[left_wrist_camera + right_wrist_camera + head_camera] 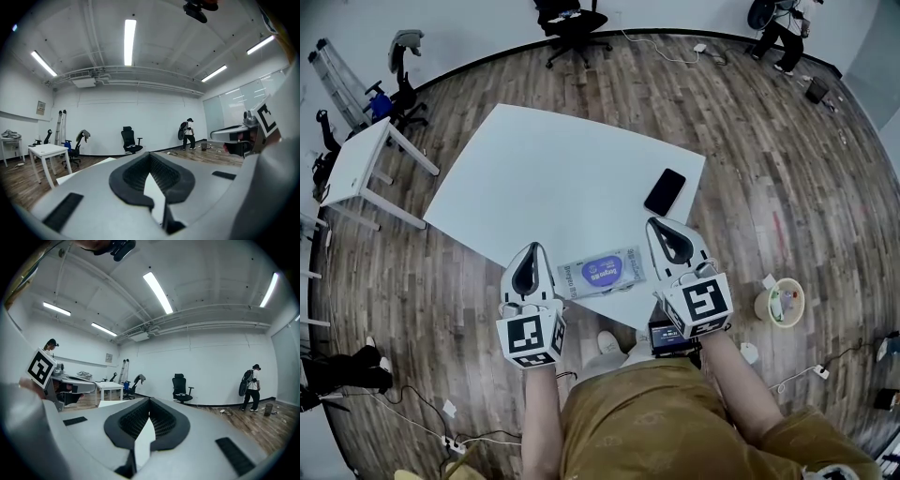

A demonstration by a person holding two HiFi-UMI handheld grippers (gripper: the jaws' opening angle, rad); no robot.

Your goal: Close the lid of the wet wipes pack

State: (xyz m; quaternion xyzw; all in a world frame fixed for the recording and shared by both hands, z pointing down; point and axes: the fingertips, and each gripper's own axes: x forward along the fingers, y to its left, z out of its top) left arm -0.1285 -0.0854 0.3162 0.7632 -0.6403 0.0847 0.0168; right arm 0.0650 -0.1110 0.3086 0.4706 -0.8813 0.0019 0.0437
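Nearest the camera we saw the wearer's mustard shirt point(675, 422) and two bare forearms reaching forward, each ending in a cube with square markers.

The left tongs point(532, 246) hung over the near left edge of the white surface point(553, 169). In the left gripper view, the left tongs point(150, 154) had their black ribbed pads meeting at the tips, with nothing held. Only a wedge of the white surface showed through the loop behind the tips.

The right tongs point(654, 222) hung over the near right part of the surface. In the right gripper view, the right tongs point(150, 401) were likewise drawn together at the tips and empty.

The wet wipes pack point(602, 270) lay flat on the surface between the two tongs, close to the near edge and touching neither. A purple oval showed on its top face. We could not tell whether its lid stood up or lay down.

Beyond the right tongs a black phone point(665, 191) lay on the surface, apart from the pack.

On the wooden floor point(769, 169) to the left stood a small white side table point(356, 159). Farthest off, by the wall, were a black office chair point(572, 28) and a standing person point(783, 33).
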